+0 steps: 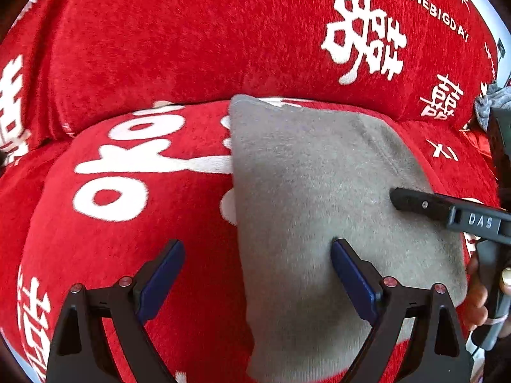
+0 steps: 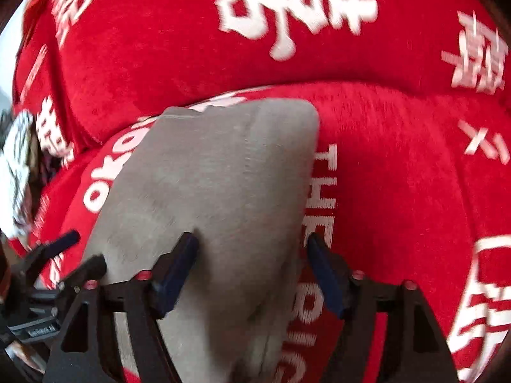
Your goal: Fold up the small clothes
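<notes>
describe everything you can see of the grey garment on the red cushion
The grey garment is soft, fuzzy knit, folded into a flat oblong with a seam line near its far end. It lies on the red cushion cover with white characters. The left gripper and right gripper both stand open over its near part, gripping nothing.

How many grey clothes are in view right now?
2. One folded grey cloth lies on the red cushion under both grippers; a crumpled grey piece sits at the far right edge. Others may be hidden.
</notes>
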